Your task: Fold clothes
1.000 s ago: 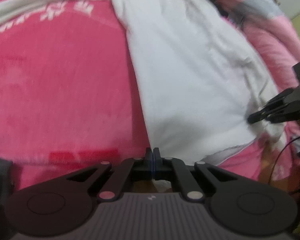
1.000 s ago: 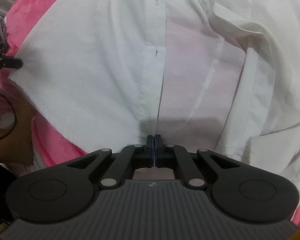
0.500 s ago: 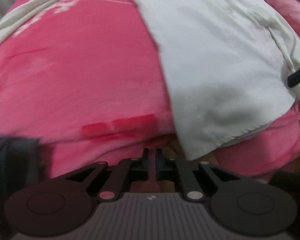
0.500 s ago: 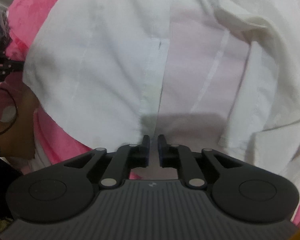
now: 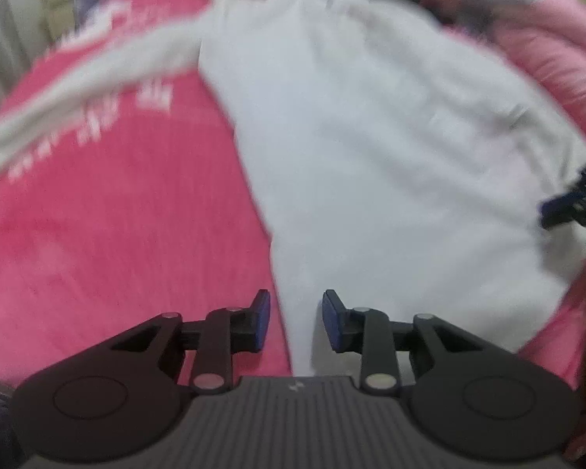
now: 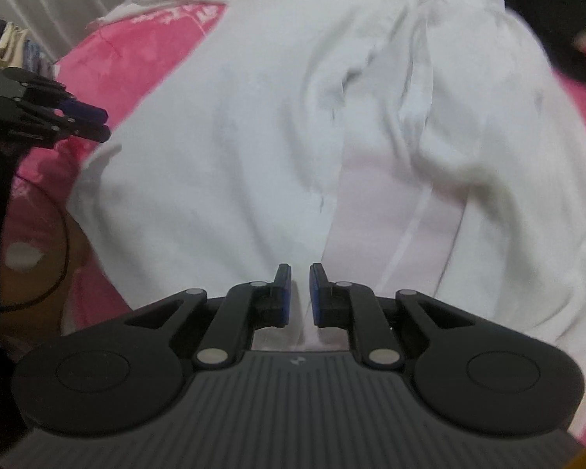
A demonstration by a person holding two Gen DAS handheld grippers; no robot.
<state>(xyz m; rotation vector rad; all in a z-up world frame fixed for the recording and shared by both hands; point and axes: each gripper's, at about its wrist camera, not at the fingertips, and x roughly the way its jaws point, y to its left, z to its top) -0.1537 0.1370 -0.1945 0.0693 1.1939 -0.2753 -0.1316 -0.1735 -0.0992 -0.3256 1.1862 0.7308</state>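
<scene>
On a pink blanket point(image 5: 117, 234) lies one white shirt point(image 5: 390, 164); only the right view shows its front placket; left gripper point(image 5: 296, 322) has just been opening, empty; right gripper point(image 6: 300, 293) slightly parted, empty.

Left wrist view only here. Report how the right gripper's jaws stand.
Observer: The right gripper is slightly open, its jaws having just been opening. Nothing is between them; the white shirt lies beneath.
Operator: Tell me what's ahead of it.
Observer: The shirt's button placket runs straight away from the jaws, up the picture.
Operator: Now its right side.
Observer: A bulky fold of the shirt lies across the body there.
</scene>
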